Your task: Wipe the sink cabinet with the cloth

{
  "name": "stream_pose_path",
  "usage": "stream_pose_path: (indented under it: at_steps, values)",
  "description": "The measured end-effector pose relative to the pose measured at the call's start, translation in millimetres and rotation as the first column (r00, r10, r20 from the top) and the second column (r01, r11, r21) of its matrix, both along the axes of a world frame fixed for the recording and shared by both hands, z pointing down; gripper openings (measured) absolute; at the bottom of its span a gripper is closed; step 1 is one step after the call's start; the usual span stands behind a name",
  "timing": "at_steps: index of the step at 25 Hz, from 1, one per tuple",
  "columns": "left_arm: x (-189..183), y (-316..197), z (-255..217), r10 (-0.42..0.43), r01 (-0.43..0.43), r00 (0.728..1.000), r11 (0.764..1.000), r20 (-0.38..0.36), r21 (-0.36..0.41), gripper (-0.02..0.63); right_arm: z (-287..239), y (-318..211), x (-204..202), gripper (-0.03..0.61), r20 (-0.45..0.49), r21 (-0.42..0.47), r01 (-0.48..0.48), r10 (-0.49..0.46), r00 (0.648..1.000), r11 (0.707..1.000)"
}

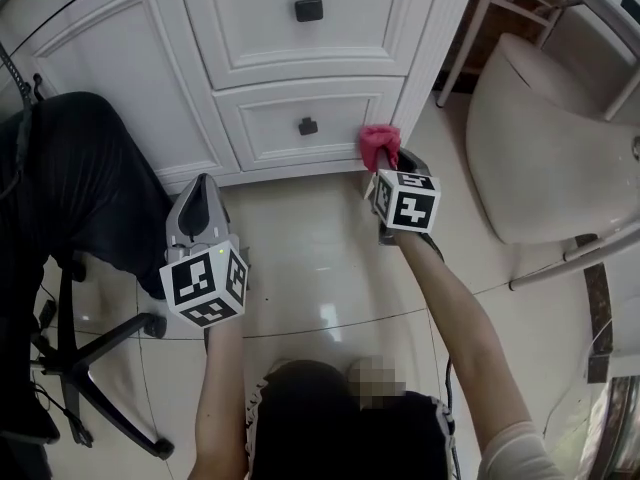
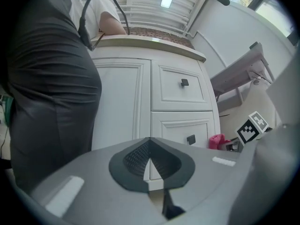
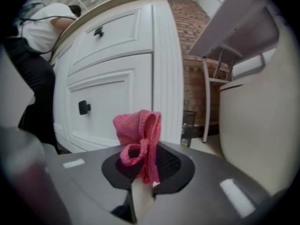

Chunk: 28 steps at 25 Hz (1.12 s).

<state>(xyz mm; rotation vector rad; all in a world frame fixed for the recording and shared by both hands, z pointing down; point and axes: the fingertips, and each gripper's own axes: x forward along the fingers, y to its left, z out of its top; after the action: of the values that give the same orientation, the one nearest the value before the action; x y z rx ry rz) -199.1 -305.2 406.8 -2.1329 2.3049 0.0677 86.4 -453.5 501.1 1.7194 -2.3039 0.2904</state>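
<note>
The white sink cabinet (image 1: 300,58) stands ahead, with two drawers bearing dark knobs (image 1: 308,125) and a door at the left. My right gripper (image 1: 385,163) is shut on a bunched pink cloth (image 1: 379,143), held close to the cabinet's lower right corner beside the bottom drawer. In the right gripper view the cloth (image 3: 139,139) sticks up from the closed jaws, just short of the cabinet's corner post (image 3: 166,69). My left gripper (image 1: 200,203) hangs lower over the floor, shut with nothing in it; its view shows the drawers (image 2: 183,86) and the pink cloth (image 2: 216,141) far right.
A person in dark clothes (image 1: 80,188) stands at the cabinet's left, by a black chair base (image 1: 90,358). A white toilet (image 1: 550,138) and metal frame legs (image 1: 470,28) sit to the right. Glossy tiled floor (image 1: 320,268) lies below.
</note>
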Motion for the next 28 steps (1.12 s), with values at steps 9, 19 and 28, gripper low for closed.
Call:
stream_pose_path:
  at_steps: [9, 19, 28]
  values:
    - [57, -4, -69, 0.142, -0.143, 0.99, 0.988, 0.028, 0.063, 0.015, -69, 44, 36, 0.051, 0.252, 0.017, -0.133, 0.125, 0.96, 0.991]
    - [144, 57, -175, 0.222, -0.219, 0.975, 0.97, -0.018, 0.103, 0.015, -258, 169, -16, 0.052, 0.499, 0.232, -0.09, -0.039, 0.865, 0.968]
    - [136, 97, -177, 0.225, -0.226, 0.974, 0.971, 0.019, 0.083, 0.015, -250, 239, -15, 0.051, 0.218, 0.315, -0.021, -0.051, 0.975, 0.949]
